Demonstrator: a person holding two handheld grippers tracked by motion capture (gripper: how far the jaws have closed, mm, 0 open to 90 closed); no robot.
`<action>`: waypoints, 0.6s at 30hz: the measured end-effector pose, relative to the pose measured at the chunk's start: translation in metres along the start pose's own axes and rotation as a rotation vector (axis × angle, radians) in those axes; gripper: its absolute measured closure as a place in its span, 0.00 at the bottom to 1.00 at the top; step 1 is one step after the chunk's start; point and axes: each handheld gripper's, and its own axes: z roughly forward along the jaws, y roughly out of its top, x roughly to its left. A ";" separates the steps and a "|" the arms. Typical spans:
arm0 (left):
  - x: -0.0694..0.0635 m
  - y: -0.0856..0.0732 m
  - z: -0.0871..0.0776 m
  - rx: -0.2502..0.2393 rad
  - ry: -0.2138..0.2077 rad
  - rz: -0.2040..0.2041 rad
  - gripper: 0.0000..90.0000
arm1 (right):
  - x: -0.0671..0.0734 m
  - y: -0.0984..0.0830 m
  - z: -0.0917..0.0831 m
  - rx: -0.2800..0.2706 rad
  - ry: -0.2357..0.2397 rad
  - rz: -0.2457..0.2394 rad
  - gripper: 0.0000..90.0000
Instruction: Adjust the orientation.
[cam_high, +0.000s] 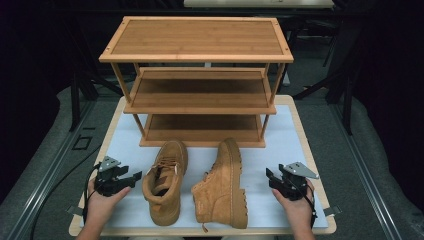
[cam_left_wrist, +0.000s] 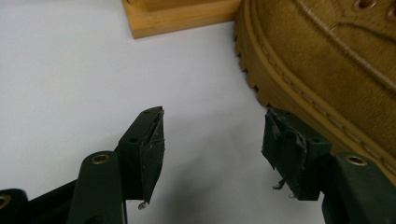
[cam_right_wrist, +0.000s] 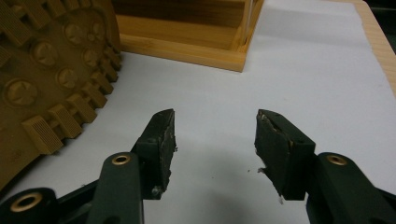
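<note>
We see two tan suede boots near the worktop's front edge: left boot upright, right boot tipped on its side, lugged sole facing right. A three-tier bamboo shoe rack stands just behind them at the back. Left gripper just beside the left boot, right gripper near the sole; both jaws wide apart, holding nothing.

place: lab | dark frame legs (black surround), papered table
</note>
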 end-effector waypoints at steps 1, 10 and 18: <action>0.000 0.000 0.000 0.000 0.000 0.000 0.43 | 0.000 0.000 0.000 0.000 0.000 0.000 0.52; -0.004 -0.003 -0.004 -0.009 -0.031 0.002 0.43 | 0.004 -0.004 0.002 0.045 0.050 0.072 0.58; -0.007 -0.002 -0.006 0.001 -0.080 -0.038 0.51 | 0.012 -0.004 0.000 0.030 0.050 0.036 0.58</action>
